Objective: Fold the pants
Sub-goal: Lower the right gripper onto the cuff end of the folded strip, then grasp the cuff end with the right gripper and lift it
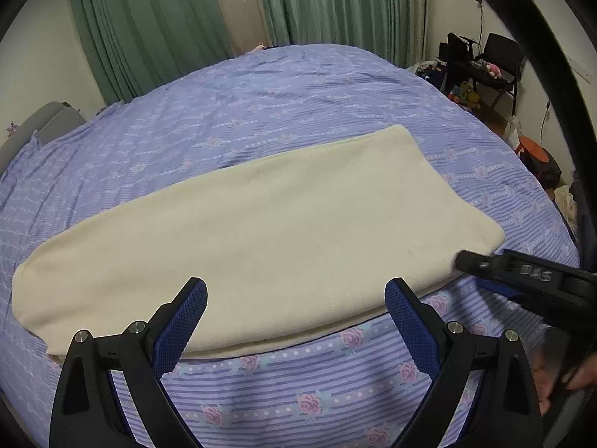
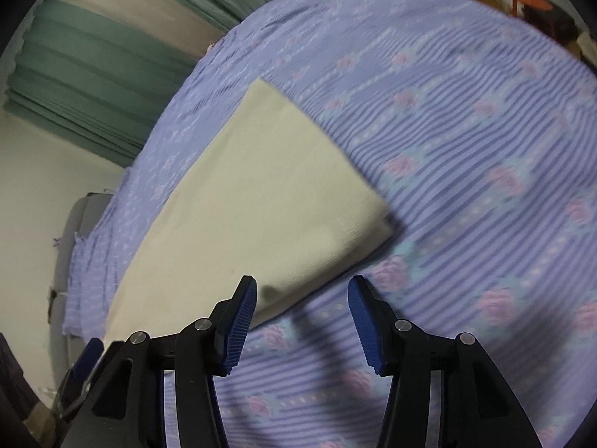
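Observation:
Cream pants lie flat as one long folded strip across the purple flowered bed sheet. My left gripper is open, its blue pads spread wide over the strip's near long edge, gripping nothing. My right gripper reaches in from the right, its tip at the strip's near right corner. In the right wrist view the pants run away to the upper left. There my right gripper is open just above the near edge, the left finger over the cloth and the right over bare sheet. The view is blurred.
Green curtains hang behind the bed. A black chair with toys and clutter and an orange stool stand at the right. A grey headboard is at the left. A person's hand shows bottom right.

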Demonstrator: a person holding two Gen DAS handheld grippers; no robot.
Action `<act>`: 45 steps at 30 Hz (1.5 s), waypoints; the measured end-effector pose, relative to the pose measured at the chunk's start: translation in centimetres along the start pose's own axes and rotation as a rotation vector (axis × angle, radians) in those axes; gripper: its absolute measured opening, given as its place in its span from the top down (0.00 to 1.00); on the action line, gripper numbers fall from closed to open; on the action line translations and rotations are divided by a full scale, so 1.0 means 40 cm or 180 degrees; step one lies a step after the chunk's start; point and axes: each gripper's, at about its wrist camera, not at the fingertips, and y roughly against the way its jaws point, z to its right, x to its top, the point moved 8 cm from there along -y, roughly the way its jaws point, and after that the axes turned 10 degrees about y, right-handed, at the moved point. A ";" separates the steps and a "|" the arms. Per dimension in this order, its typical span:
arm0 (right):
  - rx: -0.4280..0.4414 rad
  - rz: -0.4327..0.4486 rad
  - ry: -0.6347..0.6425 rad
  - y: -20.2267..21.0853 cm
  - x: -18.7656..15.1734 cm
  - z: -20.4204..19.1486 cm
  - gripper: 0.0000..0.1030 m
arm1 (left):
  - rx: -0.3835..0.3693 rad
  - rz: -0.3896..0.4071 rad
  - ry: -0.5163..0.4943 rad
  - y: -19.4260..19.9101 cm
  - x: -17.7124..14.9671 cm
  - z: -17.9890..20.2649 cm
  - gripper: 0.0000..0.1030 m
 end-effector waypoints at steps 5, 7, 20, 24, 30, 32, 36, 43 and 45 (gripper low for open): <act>0.0068 -0.0047 -0.0199 -0.058 -0.009 0.023 0.49 | -0.0010 0.0021 -0.0043 0.000 0.002 0.012 0.05; 0.0060 0.0021 -0.0181 -0.060 0.005 0.019 0.49 | -0.0021 0.0040 -0.0070 0.001 0.003 0.016 0.05; -0.0045 0.0263 -0.0061 -0.042 0.081 0.016 0.51 | -0.0051 0.0030 -0.0059 0.007 -0.004 0.018 0.05; -0.0088 0.0276 -0.0175 -0.048 0.086 0.033 0.78 | -0.0059 0.0040 -0.0104 0.011 -0.006 0.022 0.05; -0.0387 0.0601 0.0076 0.096 0.128 -0.005 0.89 | -0.0082 0.0052 -0.0060 0.023 0.001 0.022 0.05; -0.0424 0.0416 -0.0062 0.063 0.109 0.030 0.89 | -0.0058 0.0034 -0.0055 0.020 0.002 0.018 0.05; -0.0452 0.0154 -0.0232 0.007 0.080 0.071 0.88 | -0.0010 0.0032 -0.0032 0.022 0.007 0.004 0.05; -0.0710 0.0321 0.0605 0.107 0.157 -0.105 0.88 | 0.0148 -0.0094 0.0206 0.099 0.027 -0.077 0.05; -0.0708 0.0391 0.0855 0.141 0.181 -0.171 0.87 | 0.0186 -0.0076 0.0315 0.139 0.043 -0.126 0.05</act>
